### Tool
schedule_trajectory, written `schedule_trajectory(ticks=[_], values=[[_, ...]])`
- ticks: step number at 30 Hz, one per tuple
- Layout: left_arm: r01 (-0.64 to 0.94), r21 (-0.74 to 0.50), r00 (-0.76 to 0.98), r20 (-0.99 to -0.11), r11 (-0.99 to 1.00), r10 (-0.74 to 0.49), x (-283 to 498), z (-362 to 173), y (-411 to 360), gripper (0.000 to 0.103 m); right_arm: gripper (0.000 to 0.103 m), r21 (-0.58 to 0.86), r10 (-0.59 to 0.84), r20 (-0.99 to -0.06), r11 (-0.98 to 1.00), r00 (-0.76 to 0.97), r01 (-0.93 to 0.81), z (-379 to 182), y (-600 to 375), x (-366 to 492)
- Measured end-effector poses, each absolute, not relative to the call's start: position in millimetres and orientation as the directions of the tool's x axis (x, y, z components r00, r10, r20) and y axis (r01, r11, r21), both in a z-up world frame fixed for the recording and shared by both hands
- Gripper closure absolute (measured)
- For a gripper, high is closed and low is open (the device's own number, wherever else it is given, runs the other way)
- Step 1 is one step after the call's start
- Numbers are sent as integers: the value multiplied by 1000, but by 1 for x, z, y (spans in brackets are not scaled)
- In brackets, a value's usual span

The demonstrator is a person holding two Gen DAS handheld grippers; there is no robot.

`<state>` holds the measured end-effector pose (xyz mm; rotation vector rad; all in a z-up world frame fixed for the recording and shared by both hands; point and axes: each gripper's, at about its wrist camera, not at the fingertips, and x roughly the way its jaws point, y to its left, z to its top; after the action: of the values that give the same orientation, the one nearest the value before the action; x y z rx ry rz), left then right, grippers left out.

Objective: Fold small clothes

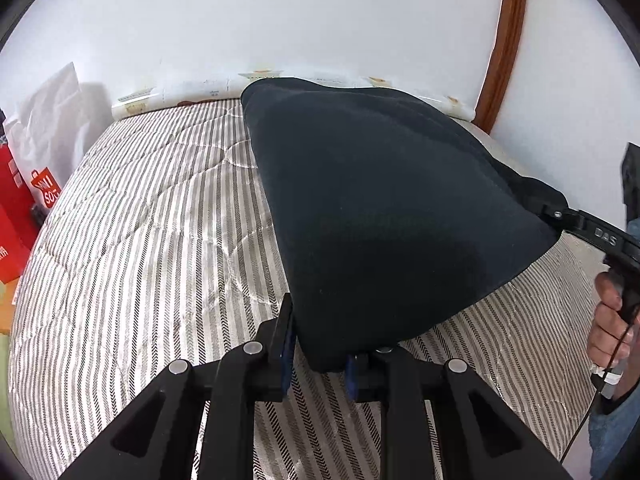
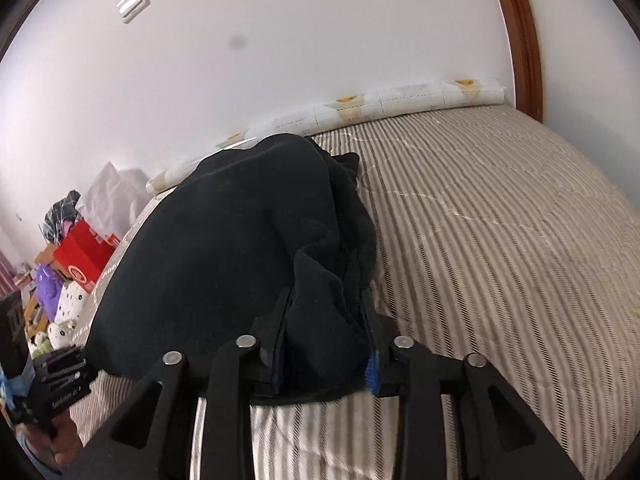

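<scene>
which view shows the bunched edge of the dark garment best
The right wrist view. There the dark garment's bunched, layered edge sits close up between the right gripper's fingers. The left wrist view shows the garment mostly as one smooth stretched sheet over the striped bed cover, its edge held far off at the right.

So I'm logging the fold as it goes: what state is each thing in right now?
Garment: dark, lifted off the bed, stretched between both tools.
Left tool: shut on the garment's near edge.
Right tool: holding bunched garment cloth.
Bed: striped cover, lying flat.
</scene>
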<state>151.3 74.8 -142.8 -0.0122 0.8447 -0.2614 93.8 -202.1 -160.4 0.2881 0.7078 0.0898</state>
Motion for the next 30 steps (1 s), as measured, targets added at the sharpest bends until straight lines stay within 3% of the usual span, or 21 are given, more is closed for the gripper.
schedule_trajectory(ticks=[7, 11, 13, 16, 20, 30], values=[[233, -127, 627, -738, 964, -249, 141, -141, 80, 83, 68, 149, 83, -557, 989, 826, 1, -136, -188, 79], [229, -148, 621, -739, 962, -261, 138, -141, 85, 83, 69, 117, 60, -589, 993, 806, 11, -140, -179, 99], [226, -154, 623, -737, 962, -264, 138, -142, 86, 81, 92, 92, 26, -633, 995, 774, 42, -146, -178, 113], [215, -169, 619, -738, 962, -268, 138, -144, 88, 81, 95, 107, 58, -626, 994, 778, 11, -144, -184, 111], [212, -168, 619, -739, 963, -265, 138, -144, 87, 81, 95, 200, 137, -568, 979, 811, -26, -139, -201, 92], [227, -234, 591, -738, 946, -324, 125, -146, 98, 81, 94, 112, 65, -617, 994, 784, 6, -149, -190, 96]])
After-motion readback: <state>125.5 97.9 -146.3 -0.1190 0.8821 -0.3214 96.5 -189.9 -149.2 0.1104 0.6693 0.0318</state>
